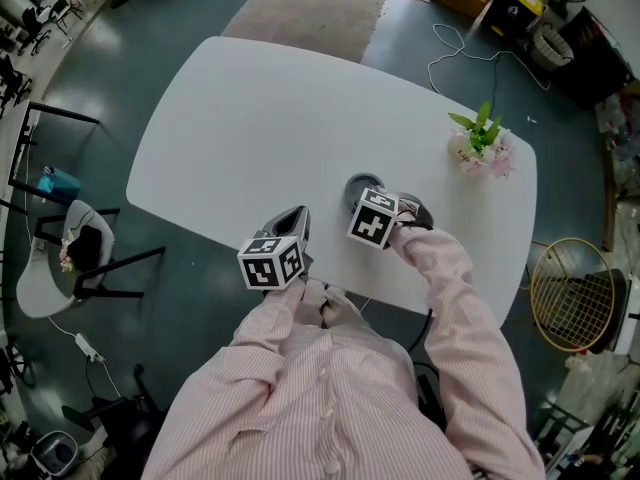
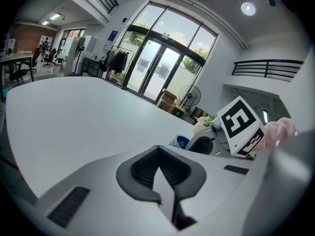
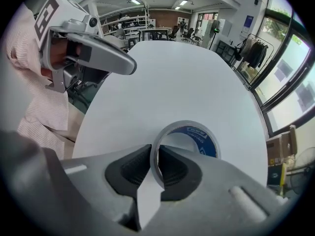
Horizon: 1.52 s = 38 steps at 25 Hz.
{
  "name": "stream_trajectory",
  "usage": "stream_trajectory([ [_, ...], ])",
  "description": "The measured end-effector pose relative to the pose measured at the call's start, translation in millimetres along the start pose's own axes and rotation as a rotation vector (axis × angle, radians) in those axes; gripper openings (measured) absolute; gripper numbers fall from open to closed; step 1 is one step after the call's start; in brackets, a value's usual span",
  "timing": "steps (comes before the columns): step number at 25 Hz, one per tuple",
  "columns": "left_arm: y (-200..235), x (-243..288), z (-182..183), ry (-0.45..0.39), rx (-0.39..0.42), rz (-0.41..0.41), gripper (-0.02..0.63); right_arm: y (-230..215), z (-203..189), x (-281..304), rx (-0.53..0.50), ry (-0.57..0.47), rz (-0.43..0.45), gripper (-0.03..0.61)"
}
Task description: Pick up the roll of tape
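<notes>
Pinching the one roll of tape (image 3: 198,137), right gripper (image 3: 156,170) sits beside left gripper (image 2: 160,175).

I wear a long-sleeved, button-front shirt of pink-and-white pinstriped cloth (image 1: 330,398). My left grey plastic gripper (image 1: 295,220) and my right grey plastic gripper (image 1: 372,200) each have a smooth rounded shell, dark ribbed rubber pads (image 2: 142,168) and a white cube printed with black square markers (image 1: 272,261).
</notes>
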<state>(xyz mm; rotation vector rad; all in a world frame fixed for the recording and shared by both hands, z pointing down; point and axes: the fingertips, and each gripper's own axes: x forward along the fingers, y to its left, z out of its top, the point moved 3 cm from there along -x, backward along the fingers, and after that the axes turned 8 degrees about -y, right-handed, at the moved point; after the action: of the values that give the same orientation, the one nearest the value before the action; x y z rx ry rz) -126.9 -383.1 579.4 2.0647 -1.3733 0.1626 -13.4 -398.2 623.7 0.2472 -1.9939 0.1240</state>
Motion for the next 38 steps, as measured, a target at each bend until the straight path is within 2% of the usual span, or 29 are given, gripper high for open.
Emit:
stream_trajectory([
  [7, -2.8, -0.2, 10.0, -0.013, 0.028, -0.022, 0.000, -2.7, 6.6, -13.9, 0.103, -0.134, -0.040, 0.048],
  [13, -10.1, -3.7, 24.1, -0.043, 0.060, -0.048, 0.000, -9.9, 12.2, -37.3, 0.260, -0.303, -0.095, 0.048],
  [16, -16.3, -6.5, 35.7, -0.068, 0.086, -0.071, 0.000, -14.8, 15.8, -57.0, 0.376, -0.433, -0.133, 0.048],
  [24, -34.1, -20.0, 73.2, -0.167, 0.157, -0.123, 0.000, -18.3, 29.2, -120.1, 0.655, -0.868, -0.169, 0.048],
  [30, -46.7, -27.9, 99.6, -0.239, 0.205, -0.148, 0.000, -19.9, 29.5, -163.4, 0.759, -1.106, -0.216, 0.048],
  [38, -64.3, -39.7, 129.2, -0.332, 0.300, -0.171, 0.000, -18.7, 20.9, -213.6, 0.832, -1.340, -0.268, 0.048],
])
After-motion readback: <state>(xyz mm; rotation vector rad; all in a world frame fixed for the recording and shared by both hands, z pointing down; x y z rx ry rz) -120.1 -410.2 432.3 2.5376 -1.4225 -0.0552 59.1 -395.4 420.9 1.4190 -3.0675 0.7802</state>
